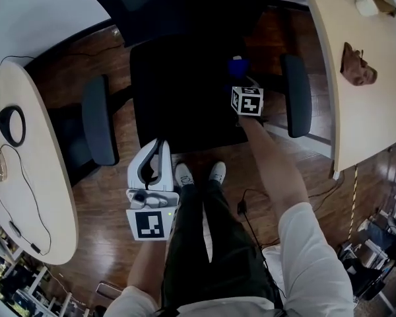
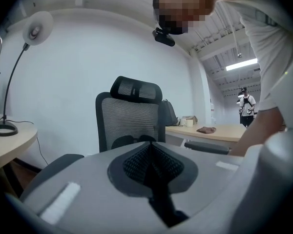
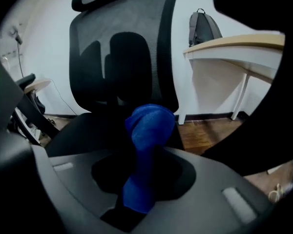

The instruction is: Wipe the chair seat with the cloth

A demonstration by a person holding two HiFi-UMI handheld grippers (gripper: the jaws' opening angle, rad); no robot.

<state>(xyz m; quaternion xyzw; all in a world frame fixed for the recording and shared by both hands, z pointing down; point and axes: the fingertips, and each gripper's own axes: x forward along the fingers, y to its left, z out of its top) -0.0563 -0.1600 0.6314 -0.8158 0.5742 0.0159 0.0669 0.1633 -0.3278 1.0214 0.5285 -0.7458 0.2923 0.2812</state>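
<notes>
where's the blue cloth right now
Head view: clamped in the right tool, the blue cloth is over the chair seat's right side, near the armrest.

The chair seat [image 1: 185, 91] stands between the left tabletop [image 1: 36, 183] and the right tabletop [image 1: 366, 117]. The right tool [image 1: 240, 79], with the cloth [image 1: 237, 65] in it, is over the seat's right part. The left tool [image 1: 158, 152] is before its front edge.

– What colour is the cloth [image 3: 147, 130]?
– Bright blue. The chair seat [image 1: 185, 98] is black, and so is the mesh backrest [image 3: 122, 48].
– The floor [image 1: 105, 210]?
– Reddish-brown wood planks. The desk [image 1: 363, 111] is pale beige.
– And the left hand-held gripper [image 1: 157, 148]?
– White, with a black-and-white square marker [image 1: 150, 224]. The shoes [image 1: 183, 174] are white and the trousers [image 1: 211, 243] dark.
</notes>
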